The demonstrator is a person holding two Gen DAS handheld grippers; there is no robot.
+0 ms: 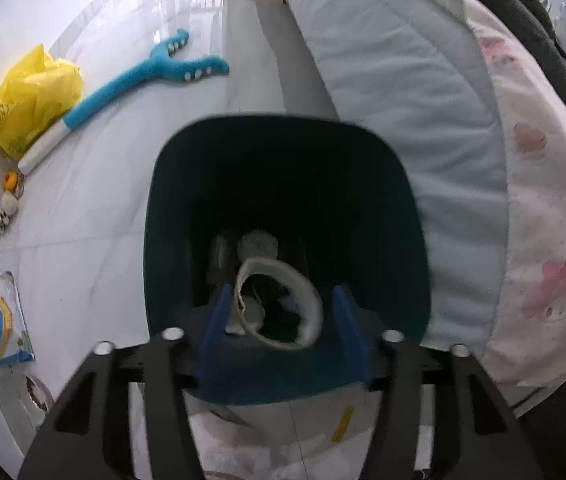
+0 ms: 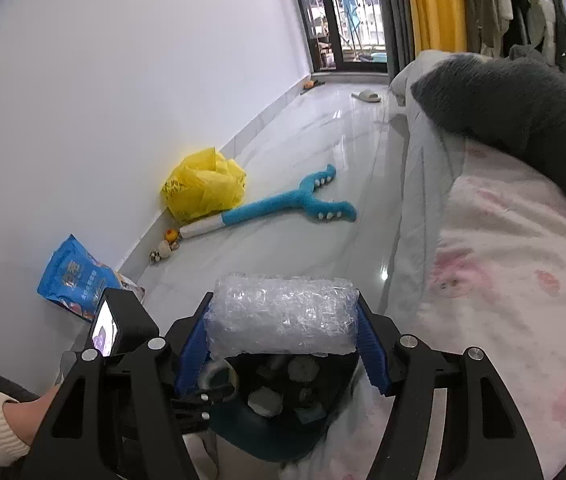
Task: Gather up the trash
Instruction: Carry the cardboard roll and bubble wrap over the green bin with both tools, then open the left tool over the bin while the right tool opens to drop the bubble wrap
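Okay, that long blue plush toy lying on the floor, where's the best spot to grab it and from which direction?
Probably the straight blue shaft of the plush toy, from above, claw fingers straddling its width. It lies flat on the floor with clear tile either side; the forked end is wider and floppier.

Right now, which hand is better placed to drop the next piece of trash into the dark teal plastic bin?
Right. The right gripper holds a clear bubble-wrap bundle above the dark teal plastic bin; the left gripper is open, holding nothing.

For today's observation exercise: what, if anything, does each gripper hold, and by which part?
The right gripper clamps a bubble wrap roll by its two ends. The left gripper holds nothing: a paper ring sits loose between its fingers, over the bin.
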